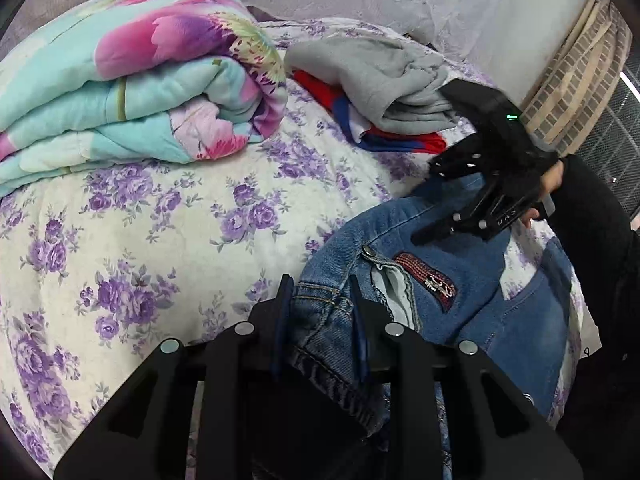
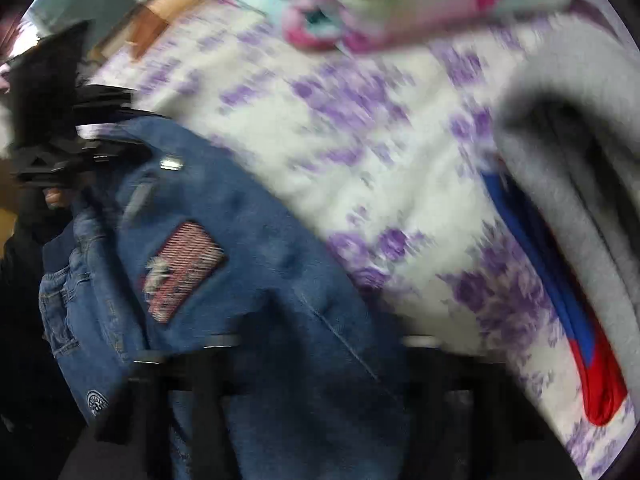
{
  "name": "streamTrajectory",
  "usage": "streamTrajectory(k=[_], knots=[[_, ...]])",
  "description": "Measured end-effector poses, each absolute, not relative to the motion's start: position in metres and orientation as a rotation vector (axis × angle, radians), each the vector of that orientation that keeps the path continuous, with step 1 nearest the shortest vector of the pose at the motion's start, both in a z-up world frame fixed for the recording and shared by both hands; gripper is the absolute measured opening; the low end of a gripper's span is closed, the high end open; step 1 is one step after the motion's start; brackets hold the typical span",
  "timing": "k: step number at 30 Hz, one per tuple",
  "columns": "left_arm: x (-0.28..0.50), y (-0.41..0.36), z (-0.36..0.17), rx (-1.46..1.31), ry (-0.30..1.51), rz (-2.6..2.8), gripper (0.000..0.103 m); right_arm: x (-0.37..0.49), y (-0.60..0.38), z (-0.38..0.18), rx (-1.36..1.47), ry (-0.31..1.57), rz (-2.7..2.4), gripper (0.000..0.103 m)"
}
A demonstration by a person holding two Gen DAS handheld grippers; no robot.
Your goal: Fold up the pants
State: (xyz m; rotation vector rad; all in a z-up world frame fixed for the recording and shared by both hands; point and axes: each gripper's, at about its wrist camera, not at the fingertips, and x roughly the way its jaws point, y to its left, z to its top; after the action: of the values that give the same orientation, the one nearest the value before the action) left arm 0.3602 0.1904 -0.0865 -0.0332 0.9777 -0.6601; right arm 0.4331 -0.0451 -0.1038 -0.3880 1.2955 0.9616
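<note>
Lettering on my right gripper [image 1: 434,204] reads roughly "UAS", sideways on its black body at the right of the left wrist view; nothing else is legible. Jeans [image 1: 460,288] fill the lower right of that frame, bunched on the purple-flowered bedspread [image 1: 160,240], with a red striped patch [image 1: 426,278] and a metal button [image 1: 369,254] near the waistband. My left gripper [image 1: 320,292] pinches a fold of denim at the waistband. My right gripper's fingers lie on the denim, but I cannot tell if they clamp it; its own view is blurred. Upper left lies a folded floral quilt [image 1: 132,80], and at top centre a grey garment [image 1: 372,76] atop red-and-blue cloth [image 1: 400,142].
</note>
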Motion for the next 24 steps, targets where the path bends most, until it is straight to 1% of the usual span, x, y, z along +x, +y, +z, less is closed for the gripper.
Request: streamTrajectory(k=[2, 4, 6, 10, 12, 15, 18, 21, 24], knots=[[0.361, 0.19, -0.084, -0.03, 0.97, -0.634, 0.025, 0.421, -0.043, -0.087, -0.425, 1.192, 0.948, 0.015], [0.364, 0.195, -0.082, -0.052, 0.961, -0.613, 0.025, 0.424, -0.041, -0.076, -0.429, 1.134, 0.915, 0.015], [0.368, 0.198, -0.08, -0.063, 0.951, -0.583, 0.025, 0.43, -0.038, -0.074, -0.417, 1.122, 0.892, 0.015], [0.381, 0.195, -0.098, -0.047, 1.0, -0.537, 0.026, 0.442, -0.029, -0.105, -0.429, 1.177, 0.867, 0.015], [0.384, 0.194, -0.102, -0.056, 1.016, -0.533, 0.026, 0.443, -0.028, -0.106, -0.413, 1.171, 0.854, 0.015], [0.375, 0.196, -0.083, -0.065, 0.985, -0.549, 0.026, 0.431, -0.034, -0.08, -0.403, 1.121, 0.85, 0.014], [0.355, 0.19, -0.055, -0.025, 0.93, -0.564, 0.025, 0.403, -0.044, -0.038, -0.407, 1.068, 0.85, 0.013], [0.318, 0.183, -0.024, 0.009, 0.869, -0.587, 0.025, 0.345, -0.056, 0.002, -0.402, 1.006, 0.856, 0.012], [0.266, 0.174, -0.004, 0.066, 0.824, -0.605, 0.025, 0.292, -0.076, 0.027, -0.386, 0.964, 0.844, 0.012]])
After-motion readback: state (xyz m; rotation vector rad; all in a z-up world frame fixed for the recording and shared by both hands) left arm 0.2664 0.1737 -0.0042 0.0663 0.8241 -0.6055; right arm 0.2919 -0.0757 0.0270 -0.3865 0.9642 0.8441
